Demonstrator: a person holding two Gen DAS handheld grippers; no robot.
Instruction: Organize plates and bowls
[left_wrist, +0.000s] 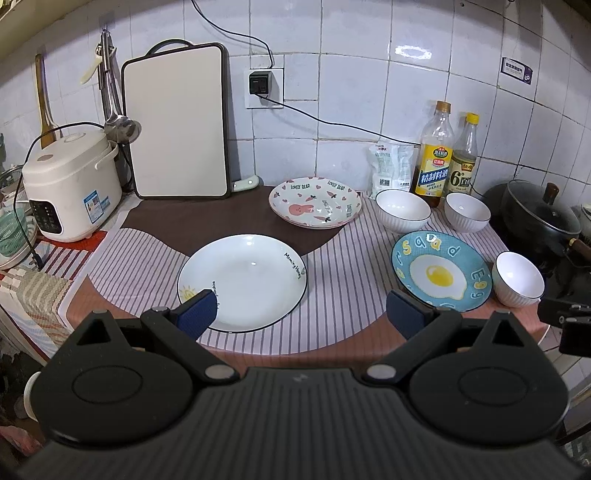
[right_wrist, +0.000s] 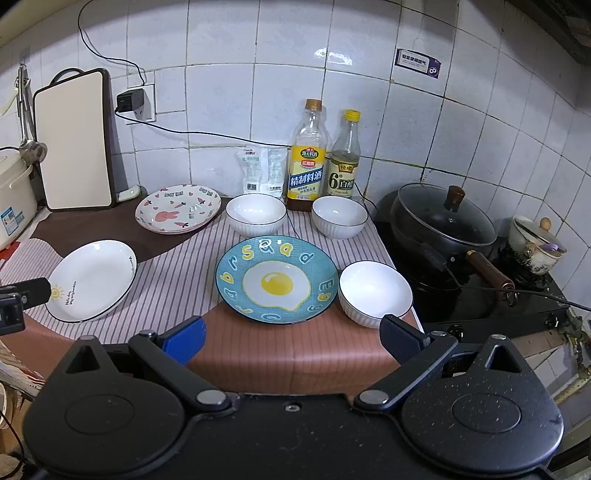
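Your left gripper (left_wrist: 301, 314) and right gripper (right_wrist: 293, 336) hover, jaws spread and empty, above the surface (right_wrist: 288, 350) (white plate (left_wrist: 242, 282) left, egg plate (right_wrist: 277, 285) right).

Before me on the worktop, all upright and empty: a white black-rimmed plate with a sun drawing (left_wrist: 242, 282), a pink rabbit-print plate (left_wrist: 314, 202) behind it, a blue fried-egg plate (right_wrist: 277, 284), and three white ribbed bowls (right_wrist: 256, 214) (right_wrist: 340, 217) (right_wrist: 375, 294) near it.
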